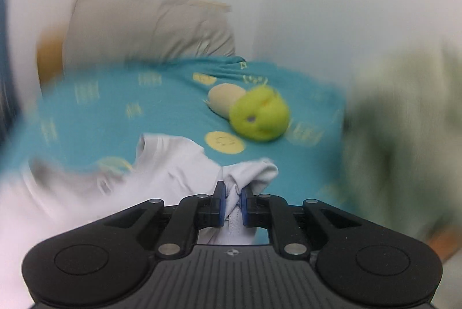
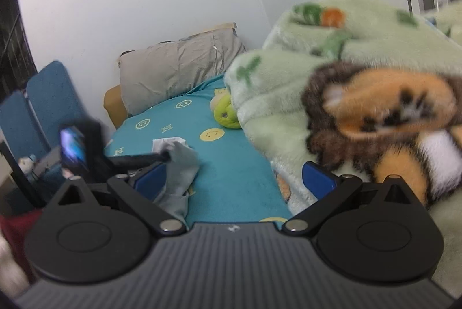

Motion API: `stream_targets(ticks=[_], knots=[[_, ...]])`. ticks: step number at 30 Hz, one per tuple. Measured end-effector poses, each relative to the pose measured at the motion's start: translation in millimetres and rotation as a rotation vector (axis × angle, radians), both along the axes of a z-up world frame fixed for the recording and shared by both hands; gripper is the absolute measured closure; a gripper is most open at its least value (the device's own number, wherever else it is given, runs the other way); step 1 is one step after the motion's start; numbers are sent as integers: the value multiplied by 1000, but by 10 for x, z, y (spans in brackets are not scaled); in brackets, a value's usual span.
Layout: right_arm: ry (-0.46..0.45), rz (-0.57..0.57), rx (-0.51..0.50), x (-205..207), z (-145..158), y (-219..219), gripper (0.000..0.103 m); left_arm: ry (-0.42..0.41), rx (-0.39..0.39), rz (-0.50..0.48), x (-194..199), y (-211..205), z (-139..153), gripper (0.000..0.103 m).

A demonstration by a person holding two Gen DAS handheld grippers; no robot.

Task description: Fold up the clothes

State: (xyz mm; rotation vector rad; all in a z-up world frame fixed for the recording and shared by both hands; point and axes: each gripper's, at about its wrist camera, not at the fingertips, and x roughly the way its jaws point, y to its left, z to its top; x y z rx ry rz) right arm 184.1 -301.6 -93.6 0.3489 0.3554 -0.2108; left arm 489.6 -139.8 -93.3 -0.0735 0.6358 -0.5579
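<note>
A white garment [image 1: 173, 164] lies bunched on the teal bed sheet [image 1: 179, 106]. My left gripper [image 1: 231, 203] is shut on a fold of it, with cloth pinched between the blue pads. In the right wrist view the same white garment [image 2: 182, 164] hangs lifted above the sheet, held by the left gripper [image 2: 166, 156] at the left. My right gripper [image 2: 234, 179] is open over the sheet with nothing between its fingers. The left wrist view is blurred by motion.
A grey pillow [image 2: 179, 72] leans at the head of the bed. A green plush toy [image 2: 228, 114] lies on the teal sheet [image 2: 231, 164]. A pale green blanket [image 2: 288, 83] and a lion plush [image 2: 384, 118] fill the right. Blue chairs [image 2: 43, 106] stand at the left.
</note>
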Motion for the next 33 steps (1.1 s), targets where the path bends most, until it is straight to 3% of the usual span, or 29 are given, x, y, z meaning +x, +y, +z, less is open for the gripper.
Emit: stream_targets(ticks=[2,4,8,10,11,13,14,18,23,26,27,28,29,30,33], knots=[[-11,15,-55,3,15,98,0,66,-142,96,242,338,123,93],[-21,29,-109,5,30,196,0,105,-205,233,458,626,137,93],[-42,58,-218,10,60,393,0,155,-126,468,763,961,-83,92],[-43,63,-228,16,53,396,0,200,-101,531,796,1090,-281,87],[-42,63,-226,17,45,390,0,219,-106,552,791,1154,-367,83],[-41,62,-224,19,28,379,0,238,-168,560,706,1273,-485,60],[-39,63,-217,22,22,374,0,238,-182,559,648,1323,-516,56],[-34,65,-195,19,7,383,0,217,-259,537,304,1586,-533,48],[-29,73,-189,29,-2,415,0,312,-337,554,-159,1785,-647,46],[-24,76,-185,29,-7,430,0,326,-326,542,-340,1714,-704,48],[-22,78,-184,28,-8,437,0,322,-317,537,-362,1678,-697,54],[-21,80,-185,27,-9,446,0,318,-307,532,-384,1642,-691,77],[-21,82,-187,26,-10,456,0,314,-298,528,-406,1607,-685,90],[-20,85,-189,25,-11,467,0,305,-297,524,-426,1583,-667,98],[-14,92,-199,34,-30,506,0,233,-385,513,-460,1657,-483,98]])
